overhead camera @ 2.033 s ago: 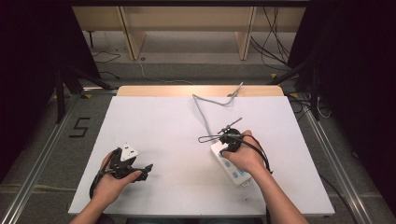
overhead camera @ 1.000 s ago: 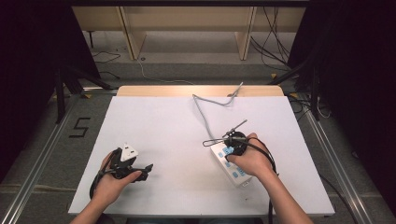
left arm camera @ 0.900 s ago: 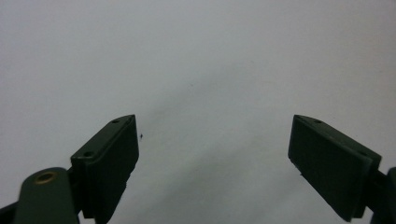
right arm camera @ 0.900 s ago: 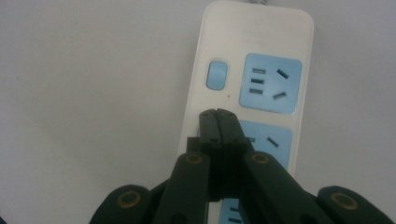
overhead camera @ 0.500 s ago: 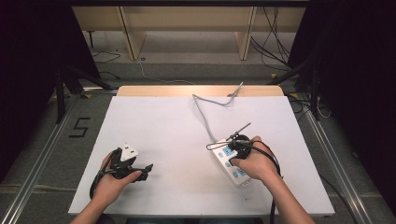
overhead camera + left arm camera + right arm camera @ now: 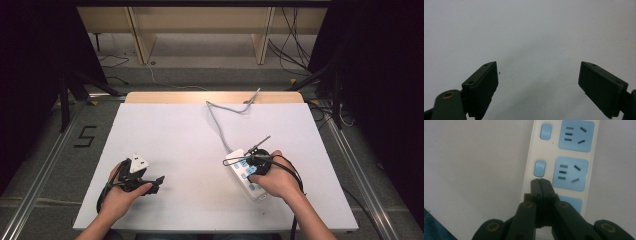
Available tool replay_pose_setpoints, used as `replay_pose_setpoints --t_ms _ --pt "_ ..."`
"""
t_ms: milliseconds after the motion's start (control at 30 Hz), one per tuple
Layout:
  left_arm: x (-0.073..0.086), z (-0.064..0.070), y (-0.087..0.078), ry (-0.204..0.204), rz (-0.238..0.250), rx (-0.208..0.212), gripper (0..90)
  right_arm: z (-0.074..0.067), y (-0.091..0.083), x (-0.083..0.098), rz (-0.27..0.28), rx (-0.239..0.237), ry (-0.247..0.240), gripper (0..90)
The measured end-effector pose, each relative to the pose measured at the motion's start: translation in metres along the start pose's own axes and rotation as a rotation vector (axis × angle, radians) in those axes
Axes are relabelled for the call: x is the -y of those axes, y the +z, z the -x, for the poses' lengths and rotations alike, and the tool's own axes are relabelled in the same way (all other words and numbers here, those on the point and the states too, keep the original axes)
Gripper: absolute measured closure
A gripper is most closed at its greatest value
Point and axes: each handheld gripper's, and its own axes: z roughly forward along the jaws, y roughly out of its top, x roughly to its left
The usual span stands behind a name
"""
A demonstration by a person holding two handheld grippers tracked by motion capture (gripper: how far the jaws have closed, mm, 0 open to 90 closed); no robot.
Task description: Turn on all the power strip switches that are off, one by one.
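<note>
Your right gripper: fingers pressed together, tips over power strip beside a blue switch | your left gripper: fingers spread above bare white worktop

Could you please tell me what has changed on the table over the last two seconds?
The right gripper, jaws shut and empty, has drawn back along the white power strip with blue sockets, towards the person and slightly right, its tips now just short of a blue switch. The left gripper stayed open and still on the white table; strip and grey cable have not shifted.
</note>
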Motion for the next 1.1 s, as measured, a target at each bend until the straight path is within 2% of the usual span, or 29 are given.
replay_pose_setpoints --t_ms 100,833,1100 --pt "-0.0001 0.0005 0.0006 -0.002 0.001 -0.001 16.1 -0.0022 0.0009 0.0024 -0.02 -0.006 0.003 90.0" --pt "-0.0003 0.0008 0.0006 0.001 0.001 0.001 16.2 -0.0039 0.0012 0.006 -0.034 -0.002 -0.003 90.0" --pt "-0.0004 0.001 0.0006 0.003 0.001 0.001 16.2 -0.0065 0.0026 0.0056 -0.049 0.017 -0.007 90.0"
